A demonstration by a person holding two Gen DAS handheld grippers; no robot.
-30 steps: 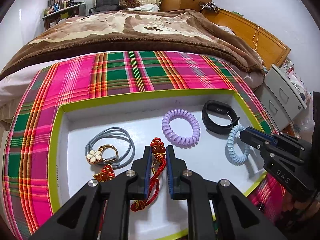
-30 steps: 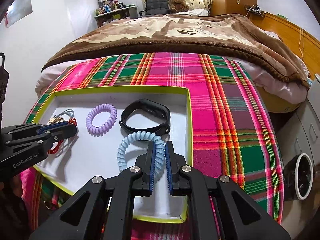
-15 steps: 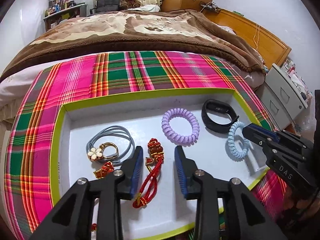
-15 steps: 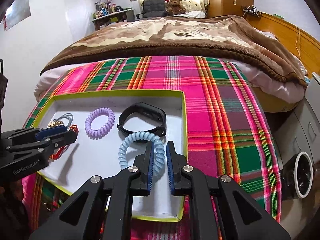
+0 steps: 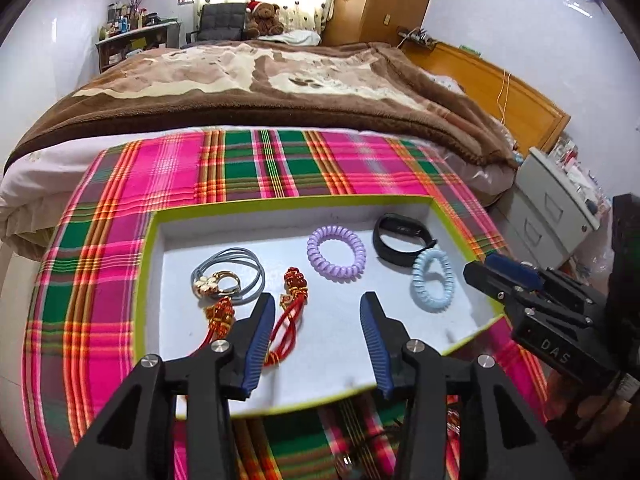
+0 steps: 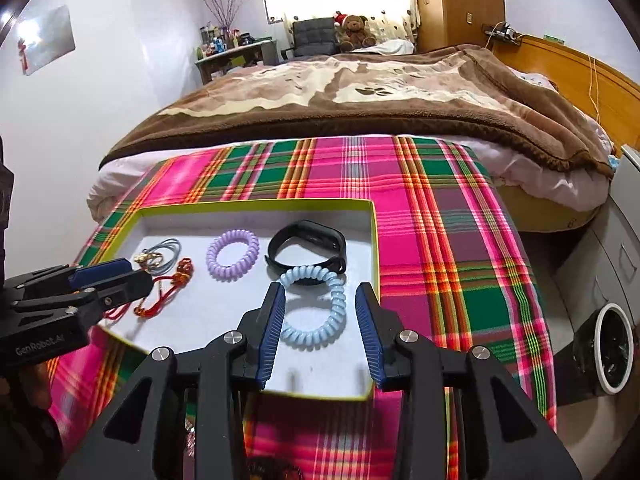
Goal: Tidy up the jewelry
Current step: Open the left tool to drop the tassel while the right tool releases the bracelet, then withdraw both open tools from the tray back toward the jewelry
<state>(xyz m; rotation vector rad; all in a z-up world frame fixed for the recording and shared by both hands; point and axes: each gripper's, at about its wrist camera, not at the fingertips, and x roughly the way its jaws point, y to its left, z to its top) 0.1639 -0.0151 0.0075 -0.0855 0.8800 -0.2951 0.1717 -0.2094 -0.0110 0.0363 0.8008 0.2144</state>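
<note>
Bare tray (image 5: 328, 344) floor before bracelets (image 5: 337, 258)

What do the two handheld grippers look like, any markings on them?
Both are matte black with angular linkage arms, silver pivot screws and ribbed blue pads. The left gripper reads "GenRobot.AI" on its side; the right gripper shows "DAS". No cables or sleeves visible.

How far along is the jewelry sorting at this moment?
Done: six pieces lie in the white tray, among them the red knot cord, the blue coil band, the purple coil band and the black wristband. In hand: nothing; left gripper and right gripper jaws are opening over the cord and blue band. Left: unclear.
</note>
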